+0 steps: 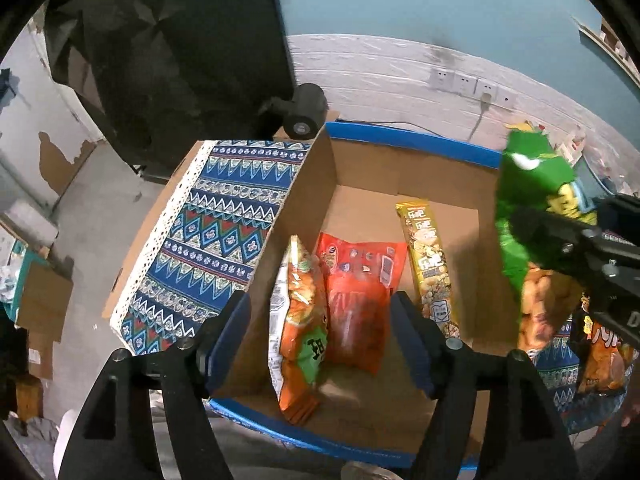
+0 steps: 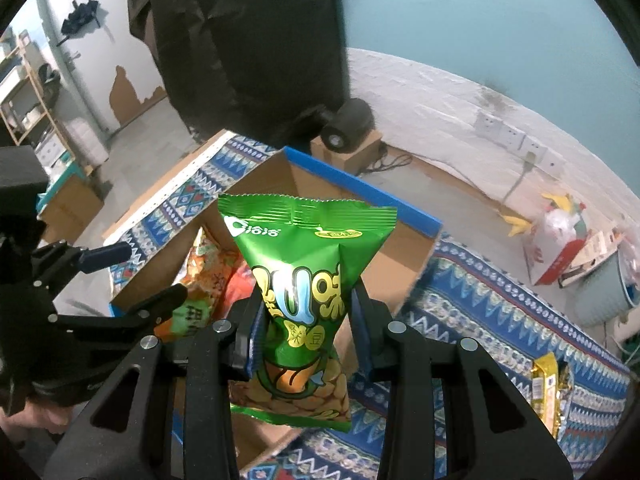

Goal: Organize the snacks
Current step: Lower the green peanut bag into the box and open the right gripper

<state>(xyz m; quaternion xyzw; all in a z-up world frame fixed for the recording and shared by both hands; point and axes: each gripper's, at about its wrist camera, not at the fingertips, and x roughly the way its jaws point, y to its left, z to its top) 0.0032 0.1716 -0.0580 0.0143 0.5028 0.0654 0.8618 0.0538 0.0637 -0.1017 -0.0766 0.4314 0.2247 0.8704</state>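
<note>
An open cardboard box (image 1: 360, 160) with blue edges sits on a patterned cloth. Inside lie an orange-and-green snack bag (image 1: 300, 320), a red bag (image 1: 356, 296) and a long yellow bar pack (image 1: 430, 264). My left gripper (image 1: 320, 340) is open, its fingers spread over the box's near end above the orange and red bags, holding nothing. My right gripper (image 2: 306, 336) is shut on a green bean-snack bag (image 2: 308, 264), held upright above the box's right side; that bag also shows in the left wrist view (image 1: 528, 200). The box also appears behind it (image 2: 360, 188).
The patterned blue cloth (image 2: 500, 304) covers the table. A yellow snack pack (image 2: 548, 388) lies on it at the right. An orange snack bag (image 1: 604, 360) lies right of the box. A black roll (image 2: 348, 124) stands on a small carton behind the box. Wall sockets are at the back.
</note>
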